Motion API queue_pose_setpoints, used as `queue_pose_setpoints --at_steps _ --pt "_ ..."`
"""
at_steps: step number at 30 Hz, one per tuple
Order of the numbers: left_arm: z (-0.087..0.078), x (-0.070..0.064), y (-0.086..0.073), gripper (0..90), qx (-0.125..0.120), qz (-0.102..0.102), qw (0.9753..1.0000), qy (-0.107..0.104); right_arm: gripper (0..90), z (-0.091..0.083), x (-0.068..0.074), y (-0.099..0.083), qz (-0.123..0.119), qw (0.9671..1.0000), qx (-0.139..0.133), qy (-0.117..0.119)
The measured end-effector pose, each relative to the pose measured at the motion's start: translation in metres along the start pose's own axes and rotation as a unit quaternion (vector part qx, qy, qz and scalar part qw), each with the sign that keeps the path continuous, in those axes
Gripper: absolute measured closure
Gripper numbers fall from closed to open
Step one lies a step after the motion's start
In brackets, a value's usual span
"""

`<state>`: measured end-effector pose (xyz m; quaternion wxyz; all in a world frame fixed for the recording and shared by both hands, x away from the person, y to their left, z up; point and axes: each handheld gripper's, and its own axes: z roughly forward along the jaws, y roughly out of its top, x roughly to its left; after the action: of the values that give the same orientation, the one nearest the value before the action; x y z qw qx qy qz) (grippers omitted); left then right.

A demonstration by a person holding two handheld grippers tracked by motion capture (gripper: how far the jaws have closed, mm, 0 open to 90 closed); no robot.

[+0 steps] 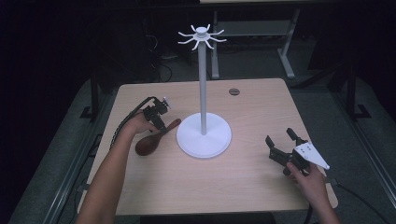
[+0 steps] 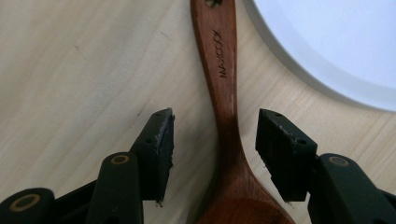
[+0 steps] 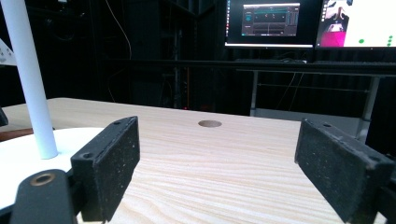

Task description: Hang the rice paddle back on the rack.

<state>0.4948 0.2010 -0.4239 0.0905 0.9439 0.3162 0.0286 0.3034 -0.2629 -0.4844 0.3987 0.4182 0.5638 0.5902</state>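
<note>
Dark wooden spoon (image 2: 227,116): lies flat on the table (image 2: 70,70), handle running straight ahead between the wide-open, empty left claw (image 2: 215,140); right claw (image 1: 281,139) open, empty, well apart.

Lab: dark room, monitors (image 3: 268,21) showing software, bare wooden table (image 1: 252,182), metal desk frames behind.

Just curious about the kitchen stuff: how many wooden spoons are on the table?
1. The dark brown wooden spoon lies left of the white round stand base, between the left gripper's open fingers.
</note>
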Motion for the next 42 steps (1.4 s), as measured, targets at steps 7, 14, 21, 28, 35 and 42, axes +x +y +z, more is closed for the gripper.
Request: queue_pose_setpoints --at_steps 7,14,21,28,35,42 --pt "0.007 0.000 0.006 49.2 0.006 -0.022 0.9997 -0.005 13.3 0.000 0.000 0.000 0.000 1.0000 0.000 0.000" --pt "0.010 -0.002 0.010 57.4 0.012 -0.030 0.9994 -0.008 13.3 0.000 0.000 0.000 0.000 1.0000 0.000 0.000" --pt "0.012 -0.002 0.012 70.4 0.027 -0.032 0.9991 -0.008 13.3 0.000 0.000 0.000 -0.001 1.0000 0.000 0.000" --pt "0.011 -0.002 0.012 77.7 0.034 -0.037 0.9987 -0.009 13.3 0.000 0.000 0.000 -0.001 1.0000 0.000 0.001" --pt "0.003 0.001 0.009 77.8 0.020 -0.041 0.9989 -0.004 13.3 0.000 0.000 0.000 -0.001 1.0000 0.000 0.001" --pt "-0.012 0.004 0.002 77.9 -0.010 -0.053 0.9985 -0.007 13.3 0.000 0.000 0.000 -0.002 1.0000 0.001 0.001"
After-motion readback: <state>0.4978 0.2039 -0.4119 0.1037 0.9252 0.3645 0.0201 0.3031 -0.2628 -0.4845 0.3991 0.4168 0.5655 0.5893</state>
